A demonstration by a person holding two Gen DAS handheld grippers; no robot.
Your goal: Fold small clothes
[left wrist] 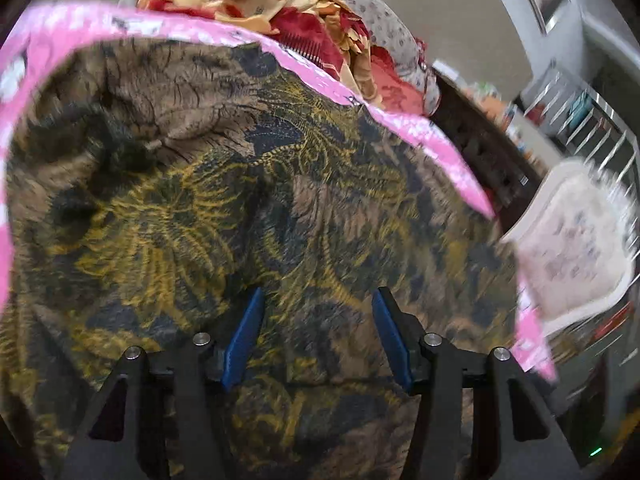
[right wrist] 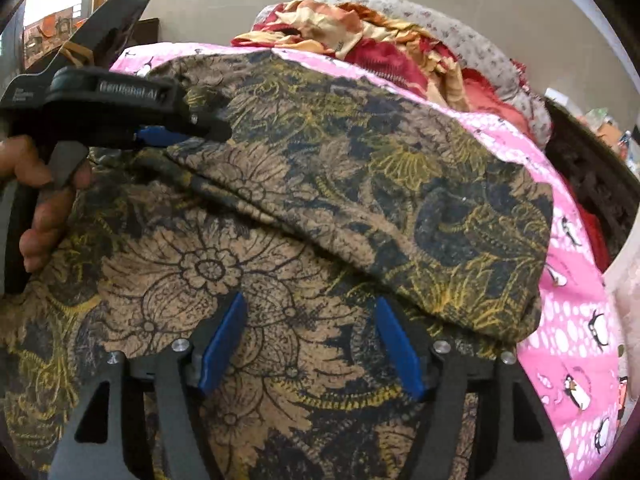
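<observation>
A brown, navy and yellow floral garment (right wrist: 320, 208) lies on a pink penguin-print sheet (right wrist: 576, 320), with one part folded over across the middle. It fills the left wrist view (left wrist: 248, 208), which is blurred. My left gripper (left wrist: 318, 296) is open just above the cloth, with nothing between its blue pads. It also shows in the right wrist view (right wrist: 168, 136) at the garment's upper left, held by a hand. My right gripper (right wrist: 310, 304) is open over the lower flat layer, empty.
A heap of red and orange clothes (right wrist: 360, 36) lies behind the garment, on a grey flowered cushion (right wrist: 480, 48). A white cloth-covered object (left wrist: 576, 240) sits at the right. A dark wooden headboard (right wrist: 592, 168) runs along the right side.
</observation>
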